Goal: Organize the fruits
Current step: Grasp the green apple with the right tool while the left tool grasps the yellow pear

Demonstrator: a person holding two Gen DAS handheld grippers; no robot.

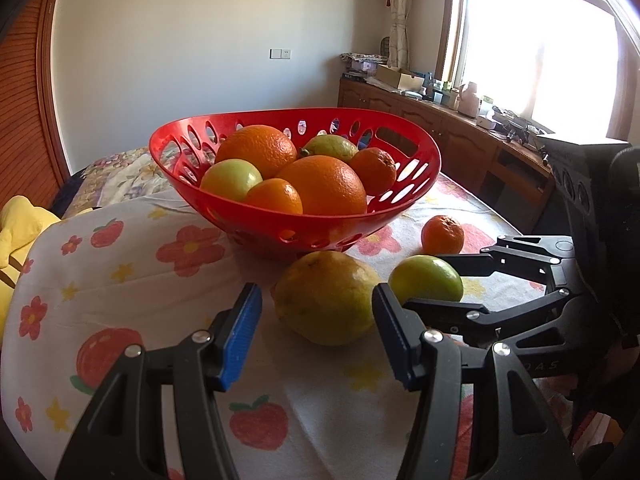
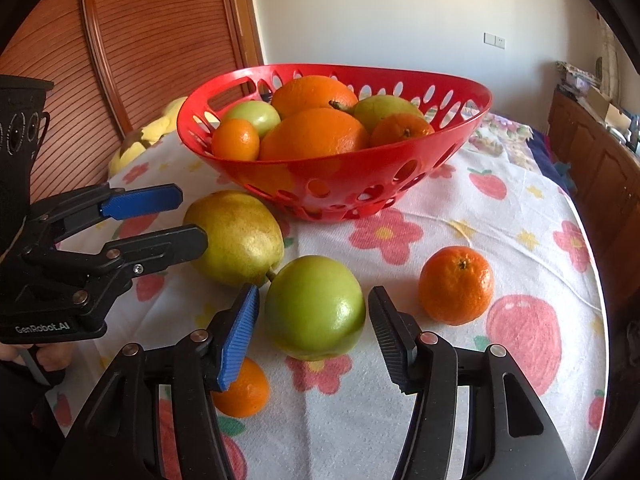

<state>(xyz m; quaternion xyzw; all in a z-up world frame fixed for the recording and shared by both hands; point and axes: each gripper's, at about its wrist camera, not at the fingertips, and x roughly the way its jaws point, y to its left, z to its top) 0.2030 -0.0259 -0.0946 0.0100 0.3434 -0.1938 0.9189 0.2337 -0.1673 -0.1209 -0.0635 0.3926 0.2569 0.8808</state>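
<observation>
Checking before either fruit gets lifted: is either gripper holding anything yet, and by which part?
Nothing is held. The right gripper brackets the green apple with gaps; the left gripper stands open before the pear.

"GenRobot.AI" on left gripper [image 2: 182, 216]

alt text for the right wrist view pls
The right gripper, open, frames a green apple on a flowered cloth, with a pear and tangerine beside it. Behind stands a red basket of fruit.
</observation>
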